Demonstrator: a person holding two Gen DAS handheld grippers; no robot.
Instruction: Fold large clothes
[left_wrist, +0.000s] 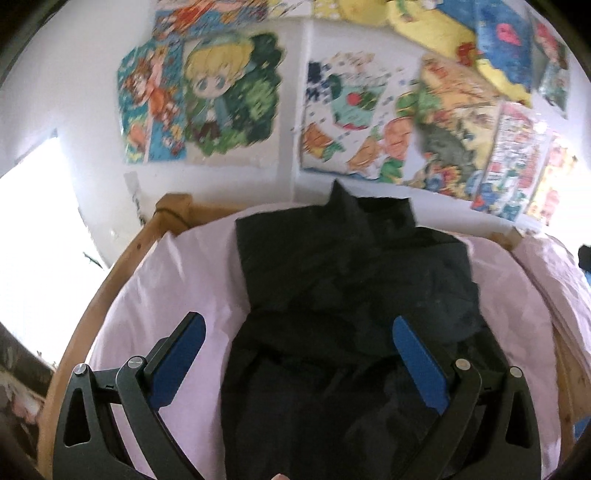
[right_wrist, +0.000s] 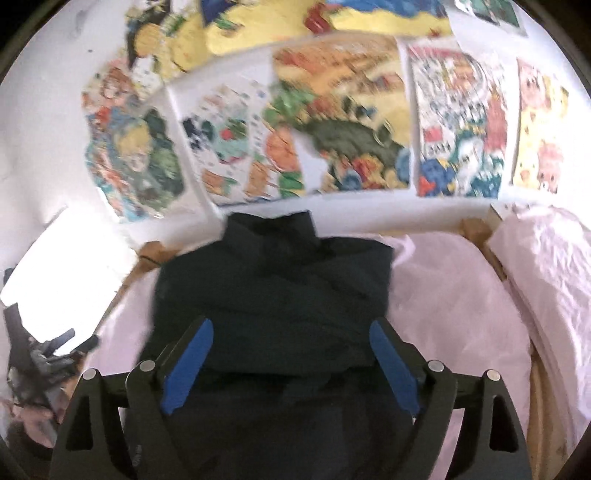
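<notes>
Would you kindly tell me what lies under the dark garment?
The dark garment lies on pink bedding inside a wooden frame. Whatever is directly beneath it is covered.

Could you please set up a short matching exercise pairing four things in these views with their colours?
Things:
1. garment
2. bed sheet
3. bed frame
4. pads of the left tongs

Colours:
A. blue
B. pale pink
C. black
D. light brown wood

Pairs: 1-C, 2-B, 3-D, 4-A
</notes>
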